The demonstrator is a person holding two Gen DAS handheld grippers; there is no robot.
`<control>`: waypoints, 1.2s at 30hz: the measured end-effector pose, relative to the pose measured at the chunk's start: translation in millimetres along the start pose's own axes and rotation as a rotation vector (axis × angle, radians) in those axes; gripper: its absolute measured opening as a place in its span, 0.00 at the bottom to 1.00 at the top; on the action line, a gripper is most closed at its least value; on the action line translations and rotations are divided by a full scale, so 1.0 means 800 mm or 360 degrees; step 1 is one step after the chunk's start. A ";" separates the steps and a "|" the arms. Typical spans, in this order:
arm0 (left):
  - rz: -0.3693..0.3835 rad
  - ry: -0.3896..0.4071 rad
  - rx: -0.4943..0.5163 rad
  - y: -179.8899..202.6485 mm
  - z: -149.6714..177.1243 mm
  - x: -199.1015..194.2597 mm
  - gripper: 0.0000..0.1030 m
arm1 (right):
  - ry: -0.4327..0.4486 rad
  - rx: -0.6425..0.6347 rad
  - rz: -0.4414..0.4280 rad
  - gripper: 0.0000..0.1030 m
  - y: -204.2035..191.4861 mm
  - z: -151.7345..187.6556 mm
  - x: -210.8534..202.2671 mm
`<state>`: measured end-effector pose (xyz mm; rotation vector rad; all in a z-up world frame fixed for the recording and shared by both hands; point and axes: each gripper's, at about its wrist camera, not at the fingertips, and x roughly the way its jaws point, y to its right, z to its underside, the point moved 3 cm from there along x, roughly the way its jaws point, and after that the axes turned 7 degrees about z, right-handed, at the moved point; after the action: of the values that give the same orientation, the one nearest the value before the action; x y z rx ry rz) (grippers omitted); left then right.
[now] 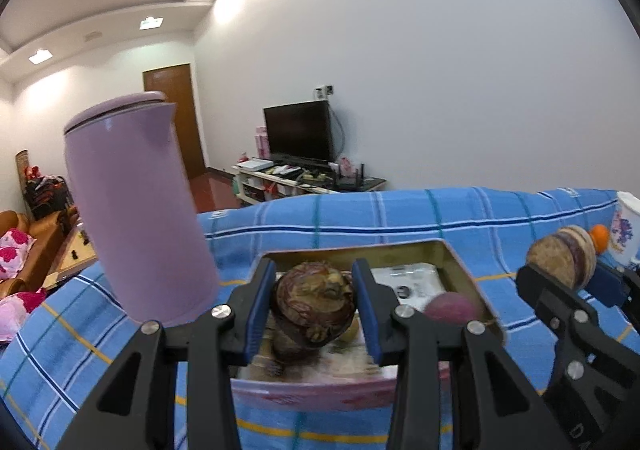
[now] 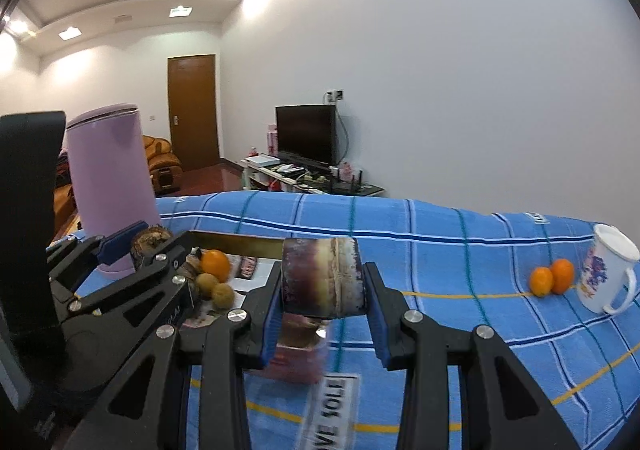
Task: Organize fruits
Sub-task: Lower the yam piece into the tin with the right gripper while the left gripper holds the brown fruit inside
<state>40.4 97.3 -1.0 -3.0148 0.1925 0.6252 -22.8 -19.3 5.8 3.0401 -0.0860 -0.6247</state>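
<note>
- My left gripper [image 1: 316,302] has its jaws clamped on a dark brown, wrinkled round fruit [image 1: 314,300], one blue pad on each side of it.
- I hold that fruit just above a shallow rectangular box [image 1: 460,270] with a gold inner wall, which sits on the tabletop [image 1: 400,209] covered in a blue plaid cloth.
- Inside the box lie a purple round fruit [image 1: 450,306], a small orange [image 2: 216,265] and two small tan fruits [image 2: 216,288], on a printed paper lining.
- My right gripper [image 2: 323,290] has its jaws clamped on a second brown and purple fruit [image 2: 322,278], gripped at its two sides.
- I hold this fruit in the air by the right end of the box, a little to the right of my left gripper.
- A tall lilac jug [image 1: 136,209] with a lid stands on the cloth just left of the box.
- Far to the right, two more small oranges [image 2: 552,278] sit touching each other on the cloth.
- Just beside them stands a white mug [image 2: 604,274] with a blue floral print and a handle.
- Beyond the tabletop are a white wall, a dark television [image 1: 298,131] on a low stand and a brown door [image 2: 194,109].
</note>
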 end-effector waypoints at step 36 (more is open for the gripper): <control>-0.0030 -0.0235 -0.0109 -0.046 0.002 0.075 0.40 | -0.0239 0.0075 -0.0048 0.38 -0.047 -0.019 0.122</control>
<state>99.2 127.3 -25.7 -3.0143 0.1383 0.8656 74.5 12.9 -20.7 3.0400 -0.0601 -0.8652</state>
